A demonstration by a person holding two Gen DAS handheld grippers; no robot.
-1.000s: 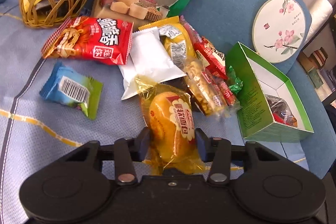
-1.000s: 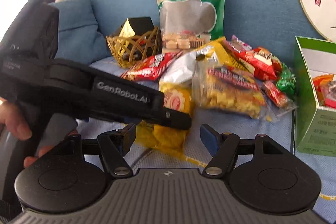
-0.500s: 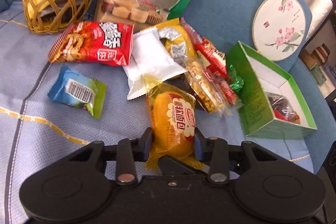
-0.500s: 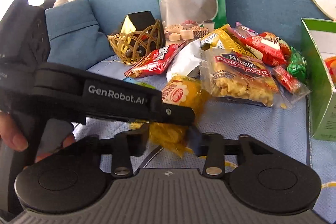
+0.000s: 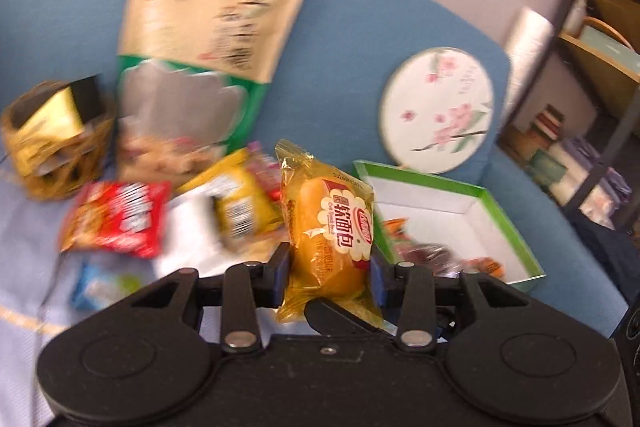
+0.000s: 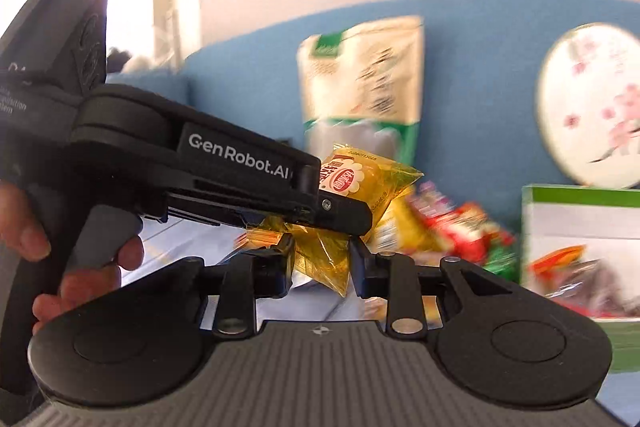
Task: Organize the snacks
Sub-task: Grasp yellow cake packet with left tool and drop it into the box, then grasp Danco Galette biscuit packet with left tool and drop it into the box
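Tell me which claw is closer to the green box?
Right. The right claw sits just beside the green box, closing on the yellow bread packet's tail. The left claw, clamping that packet, reaches in from farther off.

Yellow bread packet [image 5: 328, 227], green-rimmed box [image 5: 516, 227] — white inside, blue sofa [image 5: 340, 67]

Home: blue sofa [image 5: 352, 39], cluttered shelves [image 5: 592, 75]

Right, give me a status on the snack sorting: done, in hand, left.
Done: a few wrapped snacks already lie in the green box. In hand: the left hand-held gripper is clamped on the yellow bread packet, lifted clear of the sofa, while the right hand-held gripper is closing on its tail end. Left: the red packet, the yellow packet and the blue-green one are still loose.
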